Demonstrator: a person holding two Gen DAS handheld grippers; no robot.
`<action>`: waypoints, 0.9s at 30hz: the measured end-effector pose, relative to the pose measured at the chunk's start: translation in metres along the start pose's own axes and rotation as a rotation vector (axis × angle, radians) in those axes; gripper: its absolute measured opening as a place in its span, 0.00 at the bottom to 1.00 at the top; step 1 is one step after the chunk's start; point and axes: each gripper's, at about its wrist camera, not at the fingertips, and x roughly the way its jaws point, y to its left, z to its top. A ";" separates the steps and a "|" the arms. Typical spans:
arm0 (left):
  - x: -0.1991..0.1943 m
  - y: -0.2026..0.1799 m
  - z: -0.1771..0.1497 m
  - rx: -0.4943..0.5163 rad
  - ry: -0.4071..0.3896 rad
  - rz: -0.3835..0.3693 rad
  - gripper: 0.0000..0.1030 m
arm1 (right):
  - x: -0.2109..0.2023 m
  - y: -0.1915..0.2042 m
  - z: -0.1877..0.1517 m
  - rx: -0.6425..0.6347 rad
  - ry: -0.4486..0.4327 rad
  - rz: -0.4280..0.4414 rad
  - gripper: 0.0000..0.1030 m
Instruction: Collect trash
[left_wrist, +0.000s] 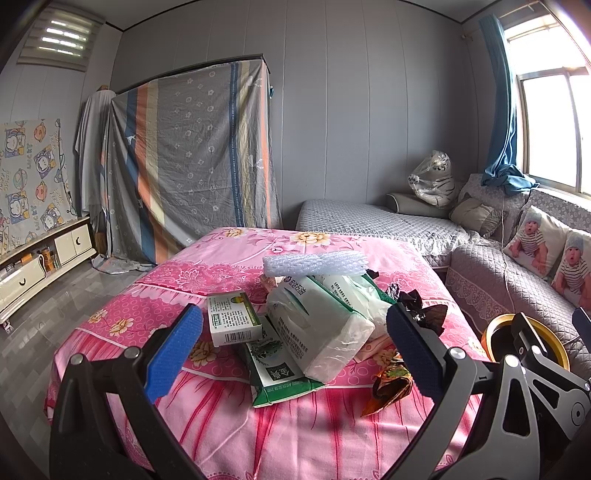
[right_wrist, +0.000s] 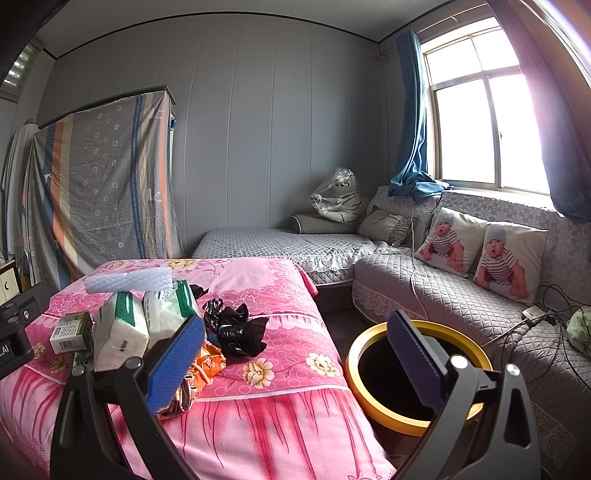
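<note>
Left wrist view, landmark = tissue pack (left_wrist: 325, 325) at centre of table w/ pink floral cloth (left_wrist: 258, 435).

- Left hand-held gripper (left_wrist: 291, 350): blue pads spread wide apart, nothing between them, hovering just short of tissue pack.
- Small white-green box (left_wrist: 232, 321): touching tissue pack, on its left.
- Green carton (left_wrist: 277, 373): lying flat, partly under tissue pack, near side.
- White foam net sleeve (left_wrist: 314, 264): behind tissue pack, resting on top of pile.
- Black plastic bag (left_wrist: 417, 306): crumpled, just right of tissue pack.
- Orange foil wrapper (left_wrist: 391, 384): right-near side of tissue pack, at table edge.
- Gold-rimmed bin (left_wrist: 528, 343): on floor, well right of tissue pack, beside grey sofa (left_wrist: 498, 280).

Right wrist view, same landmark (right_wrist: 118, 332):
- Right hand-held gripper (right_wrist: 295, 354): fingers wide apart, holding nothing; left pad over wrapper (right_wrist: 207, 363), right pad over bin (right_wrist: 369, 391).
- Black bag (right_wrist: 236, 328): right of tissue pack, untouched.
</note>
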 end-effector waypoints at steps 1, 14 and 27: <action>0.000 0.000 0.000 -0.001 0.001 0.001 0.93 | 0.000 0.000 0.001 0.001 0.001 -0.002 0.93; 0.015 0.045 -0.016 -0.005 0.050 -0.054 0.93 | 0.028 -0.011 0.012 0.019 0.057 0.130 0.93; 0.019 0.076 -0.050 -0.072 0.168 -0.226 0.93 | 0.189 -0.002 0.034 -0.071 0.531 0.551 0.93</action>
